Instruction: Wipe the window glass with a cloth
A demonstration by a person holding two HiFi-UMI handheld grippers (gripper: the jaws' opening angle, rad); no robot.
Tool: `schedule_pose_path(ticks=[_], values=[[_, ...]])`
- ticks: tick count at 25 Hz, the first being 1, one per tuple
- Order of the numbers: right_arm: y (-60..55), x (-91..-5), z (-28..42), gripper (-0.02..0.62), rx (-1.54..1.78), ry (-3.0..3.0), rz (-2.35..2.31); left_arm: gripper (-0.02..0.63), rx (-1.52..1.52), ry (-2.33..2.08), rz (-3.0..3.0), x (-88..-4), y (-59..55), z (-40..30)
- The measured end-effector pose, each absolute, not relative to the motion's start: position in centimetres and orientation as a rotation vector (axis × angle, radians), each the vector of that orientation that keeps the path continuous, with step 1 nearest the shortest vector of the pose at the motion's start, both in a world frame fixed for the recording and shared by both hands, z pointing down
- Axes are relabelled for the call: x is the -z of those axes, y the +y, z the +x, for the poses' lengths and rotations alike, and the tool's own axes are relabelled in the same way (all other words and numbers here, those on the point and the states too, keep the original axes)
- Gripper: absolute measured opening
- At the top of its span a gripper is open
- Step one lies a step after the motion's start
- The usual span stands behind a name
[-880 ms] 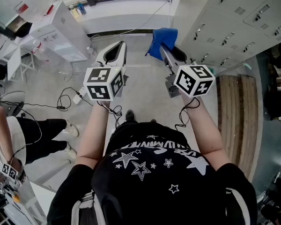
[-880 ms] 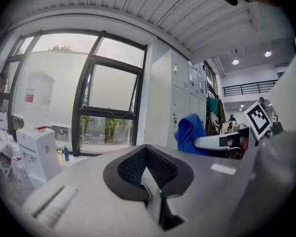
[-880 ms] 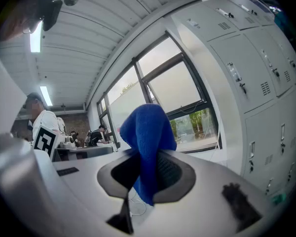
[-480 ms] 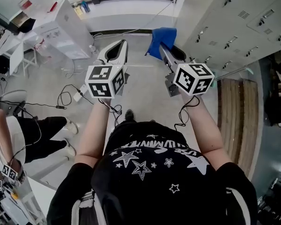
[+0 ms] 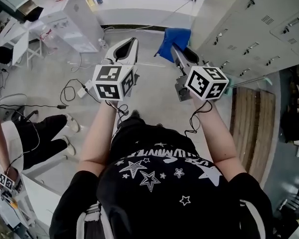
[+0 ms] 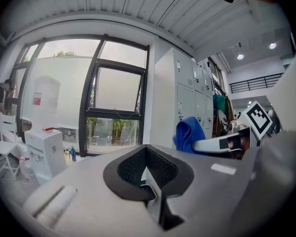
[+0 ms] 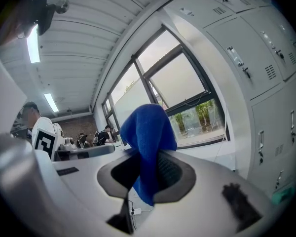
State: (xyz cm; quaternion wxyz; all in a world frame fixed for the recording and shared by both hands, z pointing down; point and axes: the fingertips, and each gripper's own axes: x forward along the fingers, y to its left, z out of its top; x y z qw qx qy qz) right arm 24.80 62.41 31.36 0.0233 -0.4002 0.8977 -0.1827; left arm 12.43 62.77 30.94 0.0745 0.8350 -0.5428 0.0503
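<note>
1. Cloth (image 5: 173, 39), plain blue, is hanging pinched between the right gripper's (image 5: 172, 48) jaws, with the window glass (image 7: 187, 100) ahead.
2. The left gripper (image 5: 132, 41) is keeping its jaws pressed together on nothing.

A bank of grey metal lockers (image 5: 259, 29) with small handles fills the far right. Beside them, on the right, lies a brown slatted wooden platform (image 5: 251, 123). On the far left stands a white box-shaped cabinet (image 5: 72, 21), with a white table (image 5: 17, 39) further left. Thin black cables (image 5: 70, 91) loop over the pale grey floor (image 5: 154, 98) and meet a white power strip (image 5: 83, 89). At the near left are a bystander's legs in black trousers (image 5: 37, 138) and white shoes (image 5: 72, 124).
</note>
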Motion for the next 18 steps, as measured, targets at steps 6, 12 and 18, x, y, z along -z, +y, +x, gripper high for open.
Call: schedule_pose_path(ticks=[6, 12, 18], values=[[60.6, -32.3, 24.4, 0.074, 0.578, 2.781, -1.286, 0.008, -0.142, -1.599, 2.529, -31.0, 60.6, 12.9], [55.1, -33.2, 24.7, 0.074, 0.587, 2.714, -1.382, 0.008, -0.123, -1.529, 2.552, -32.2, 54.1, 11.9], [46.5, -33.7, 23.3, 0.074, 0.588, 2.652, -1.501, 0.008, -0.118, -1.44, 2.608, -32.5, 44.7, 10.0]])
